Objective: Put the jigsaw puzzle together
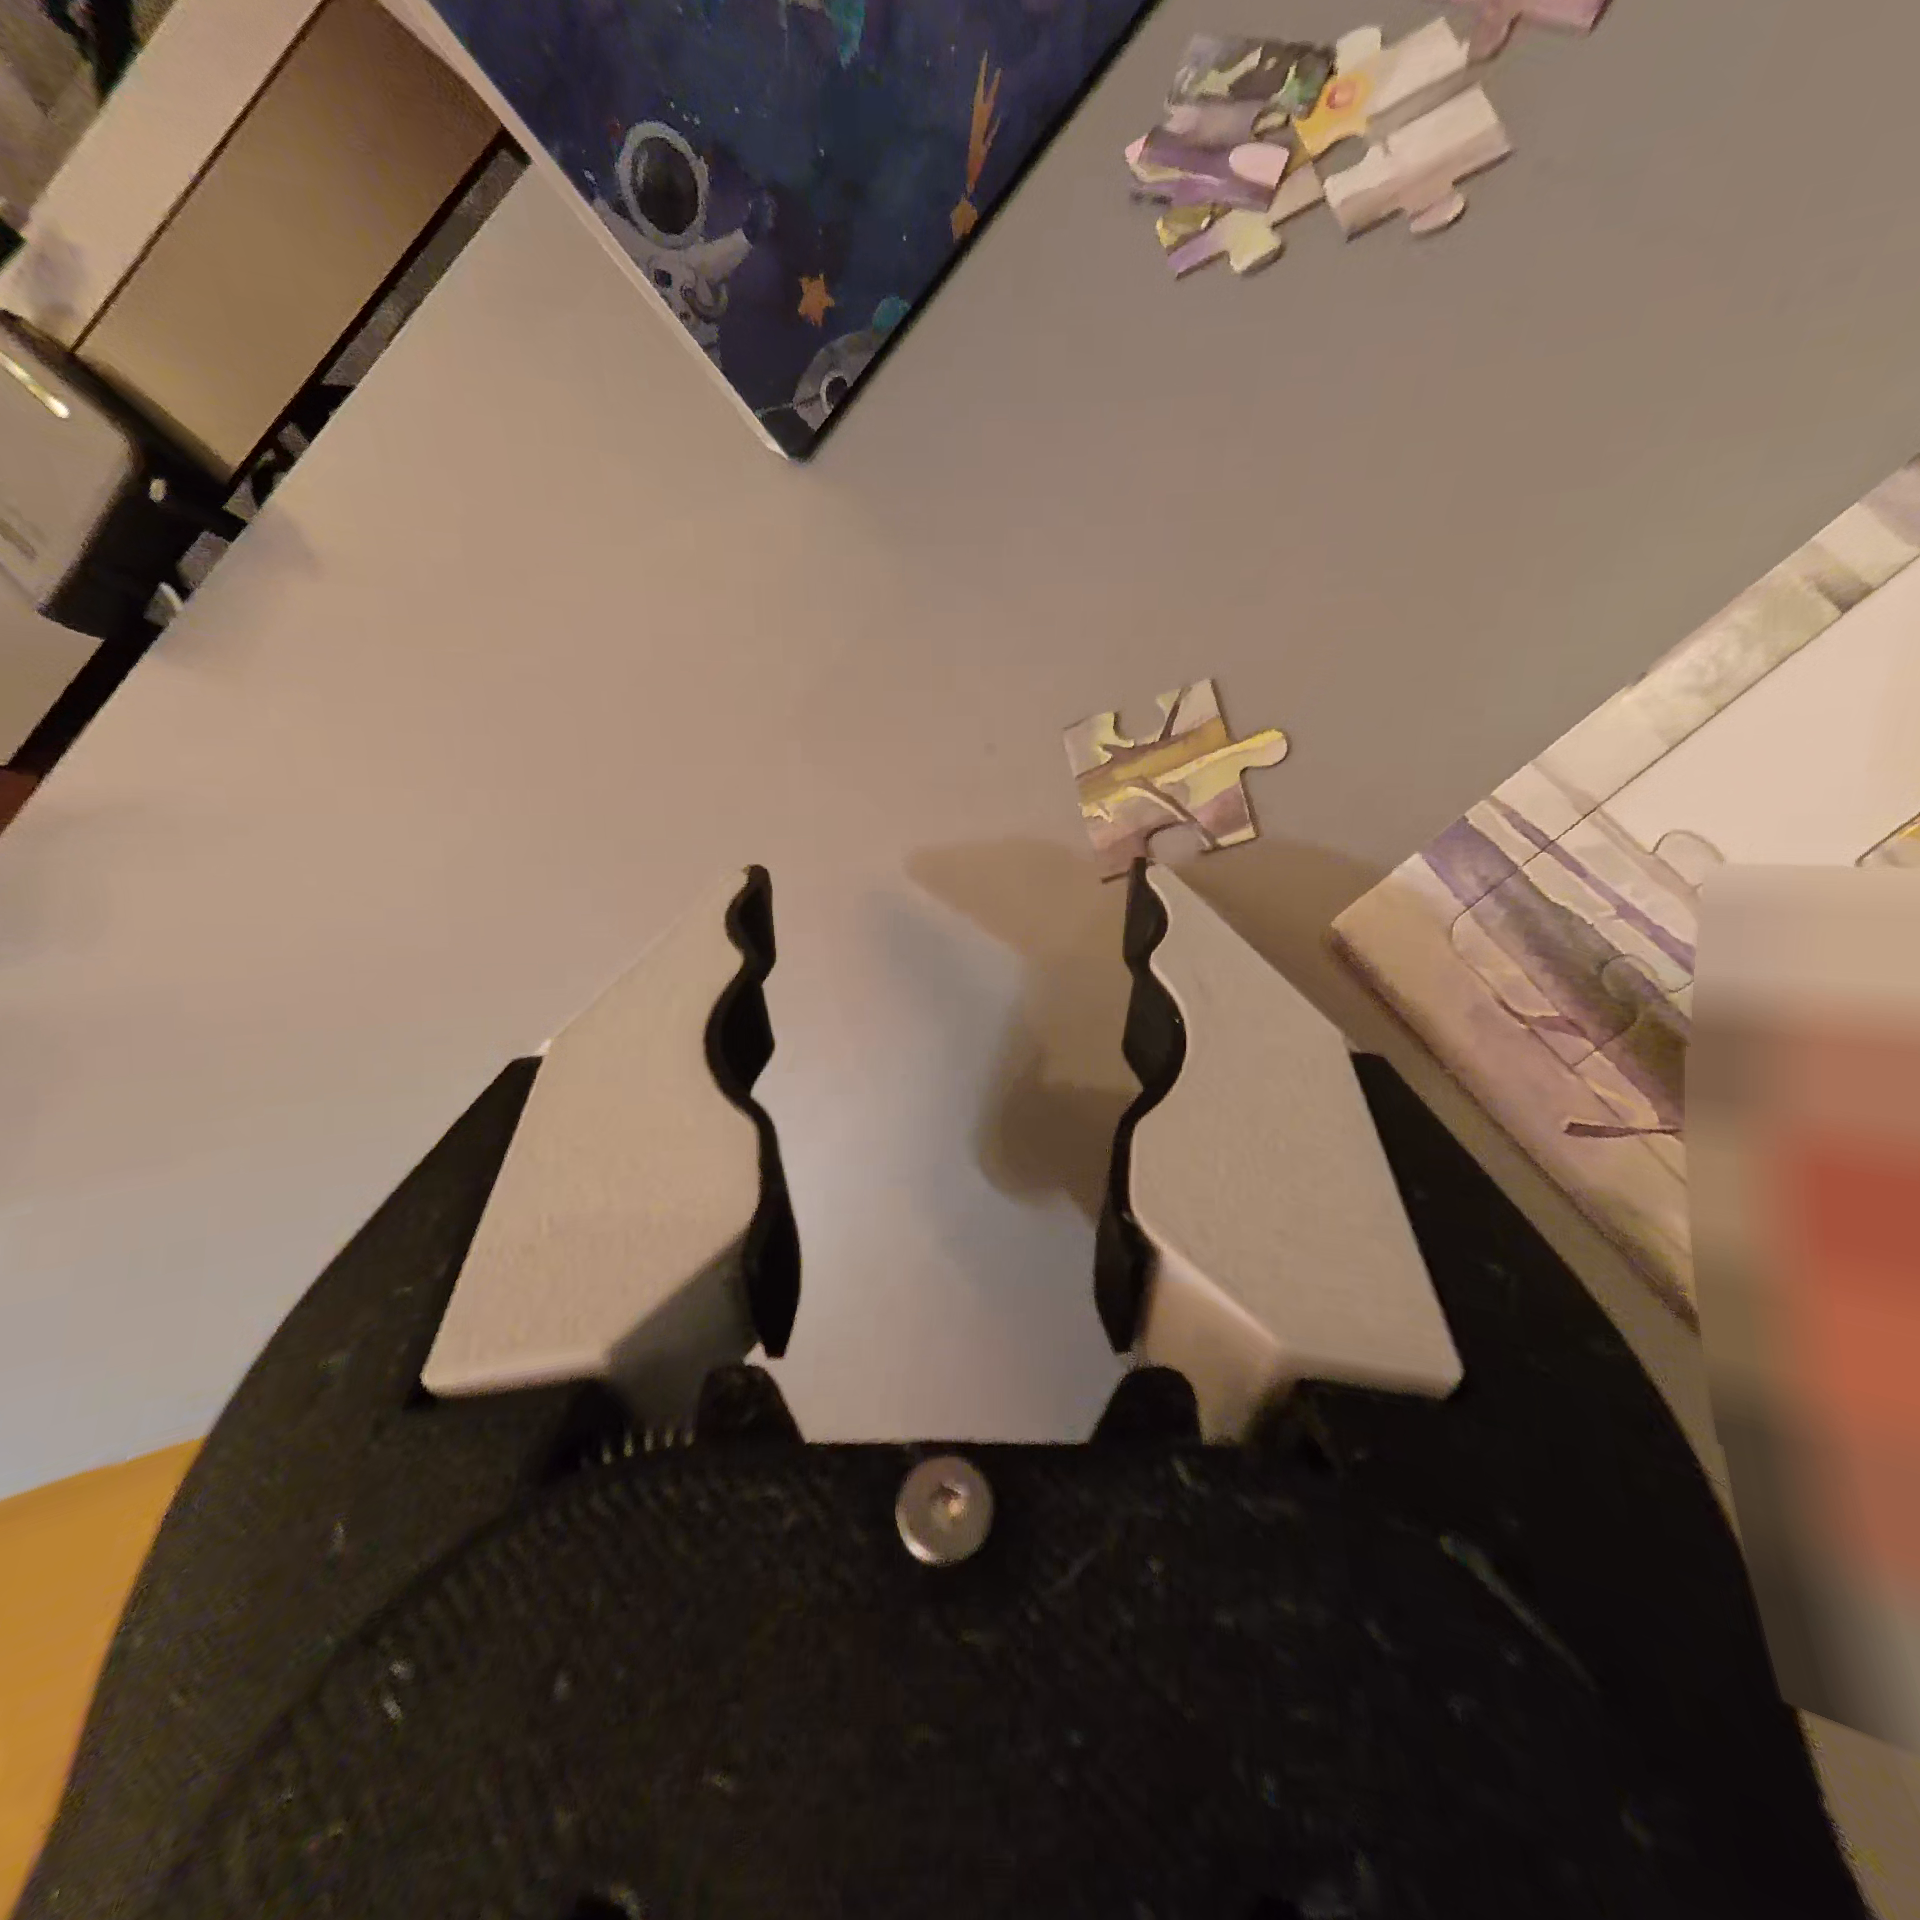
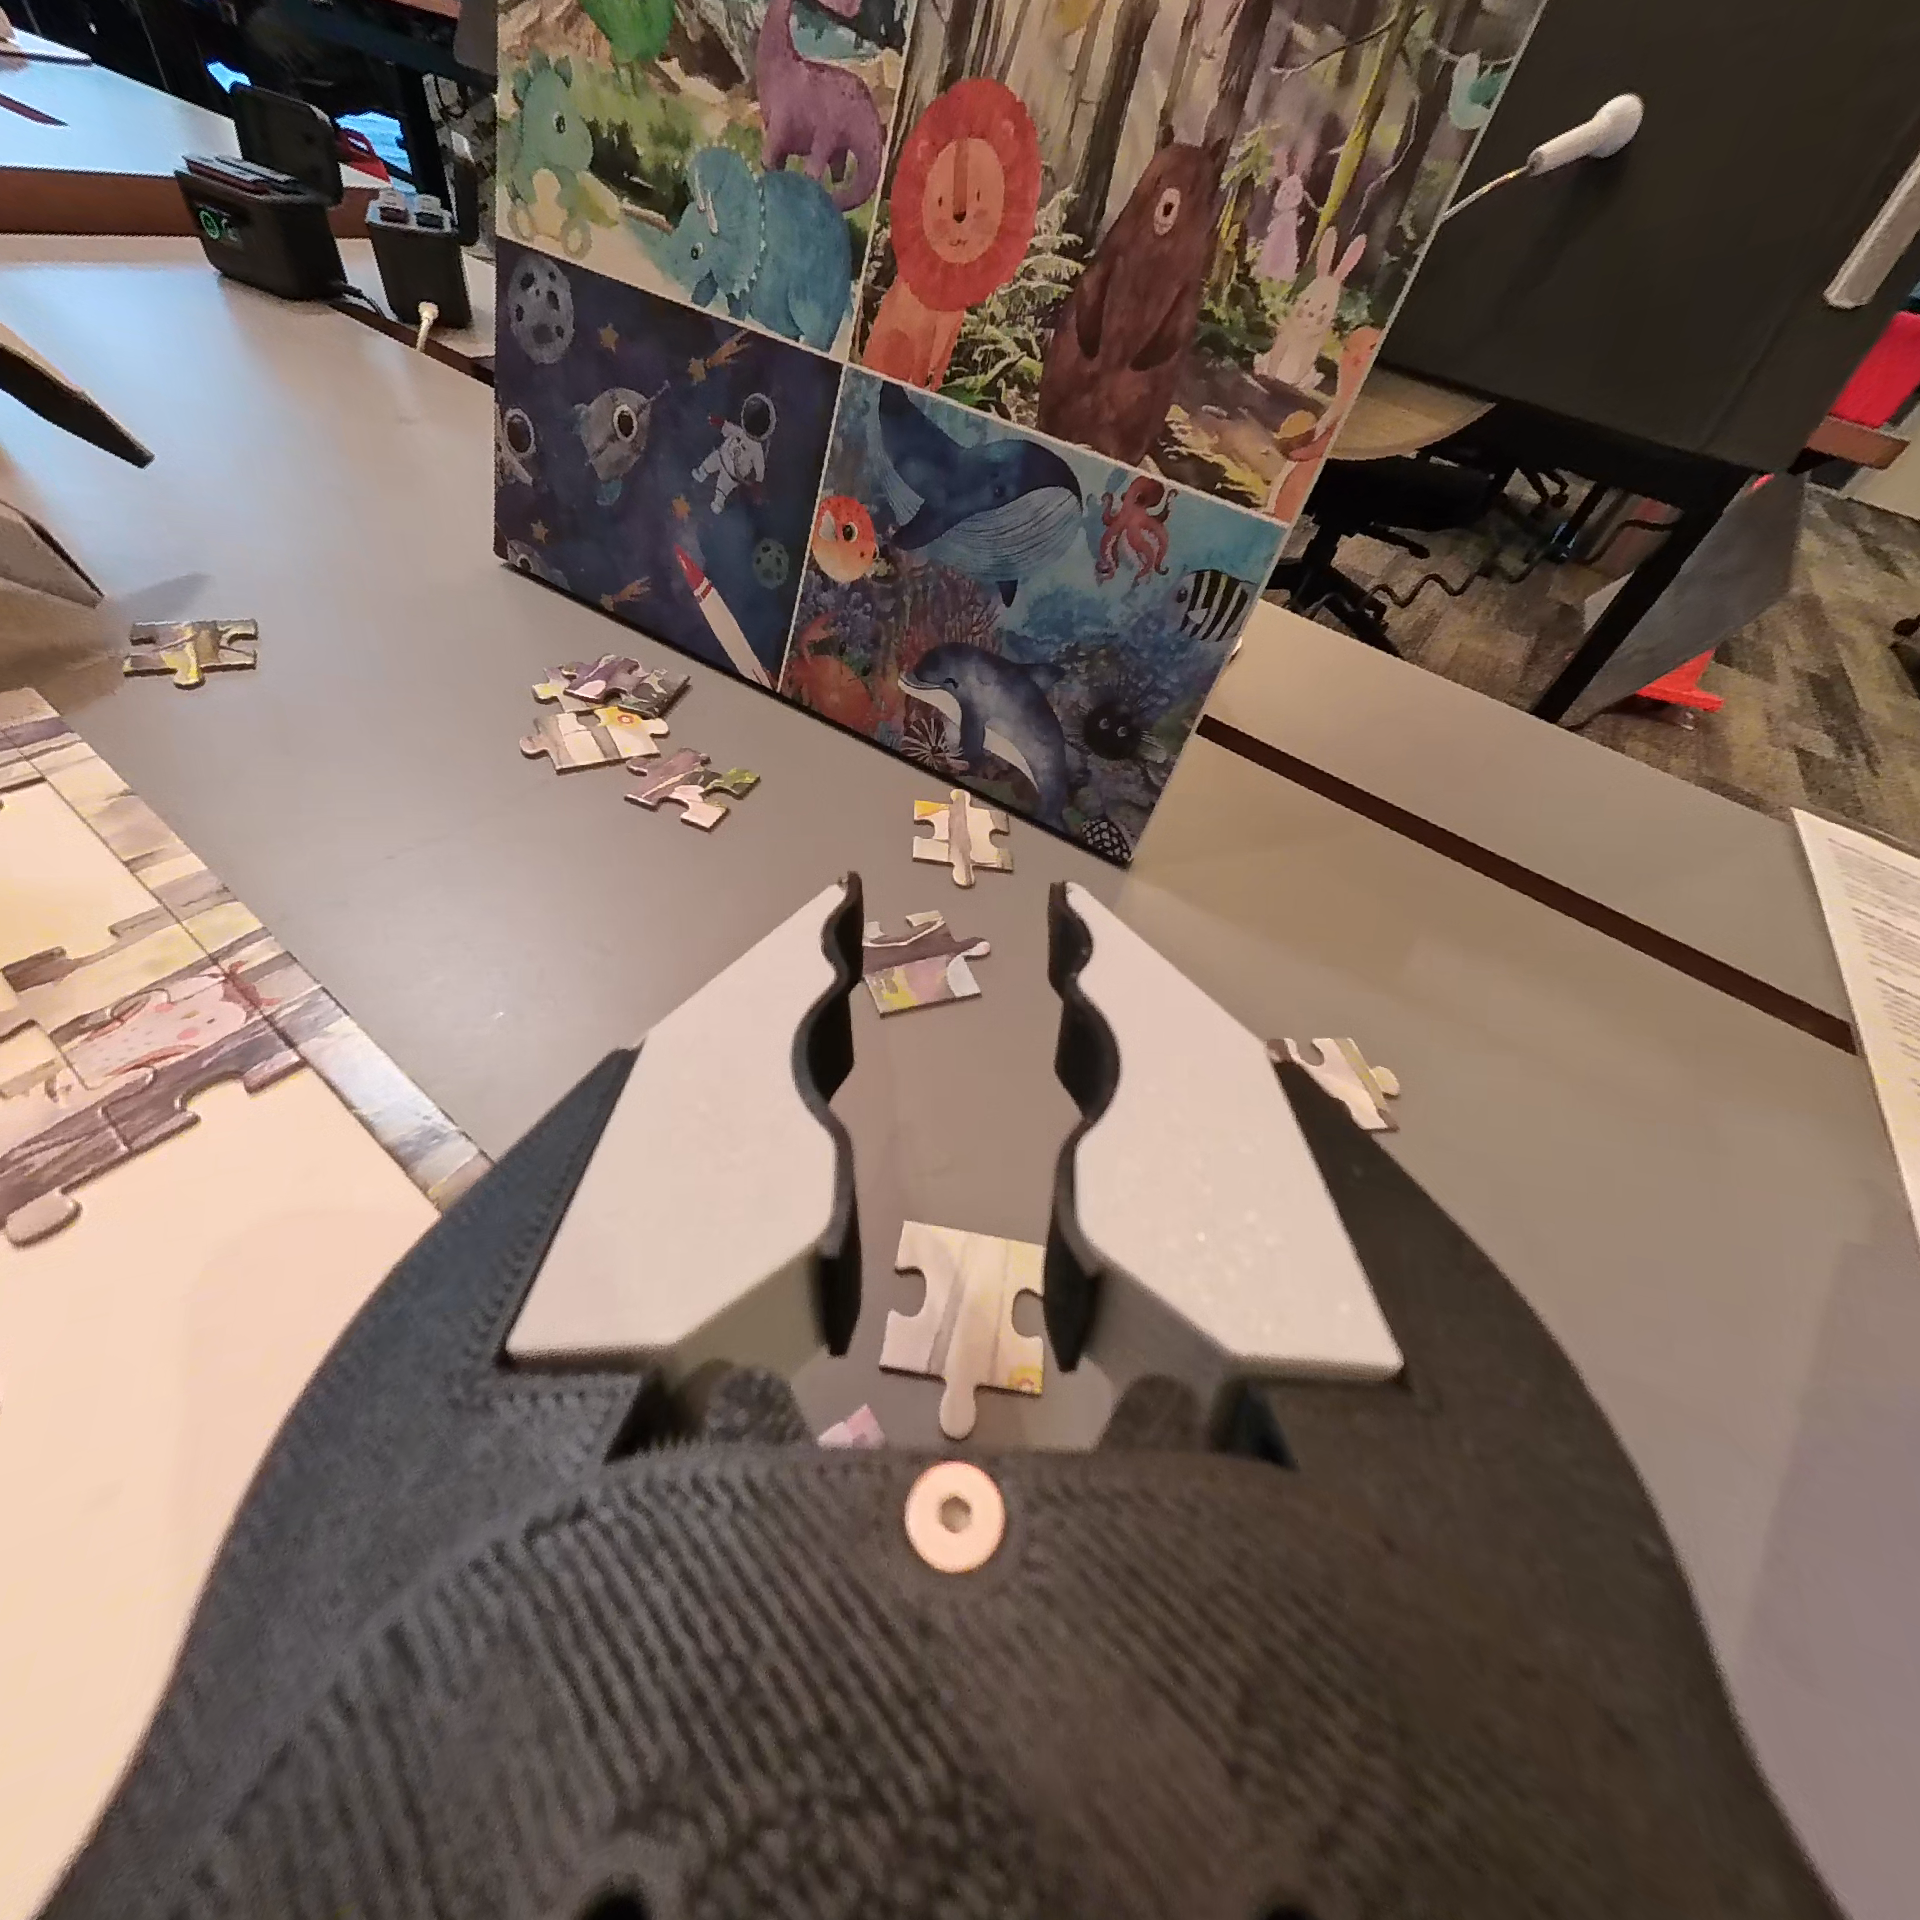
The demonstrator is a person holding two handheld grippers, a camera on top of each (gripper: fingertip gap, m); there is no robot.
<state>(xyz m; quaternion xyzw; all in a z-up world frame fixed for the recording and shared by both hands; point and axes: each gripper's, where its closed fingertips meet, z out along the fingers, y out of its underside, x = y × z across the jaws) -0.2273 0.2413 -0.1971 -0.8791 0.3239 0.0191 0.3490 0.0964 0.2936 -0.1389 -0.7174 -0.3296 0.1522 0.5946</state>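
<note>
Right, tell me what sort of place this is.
Probably an office or lab workroom, not a home. Past the grey table there is patterned carpet and a wheeled office chair, and black chargers stand on the next desk. The upright puzzle box and loose pieces are the job in hand.

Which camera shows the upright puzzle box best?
The right wrist view: the puzzle box stands facing the camera, with its dinosaur, forest, space and sea panels showing. The left wrist view catches only its space-themed corner, cut off by the frame's top edge.

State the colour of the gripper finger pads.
Black, on the finger pads; clearest in the left wrist view.
</note>
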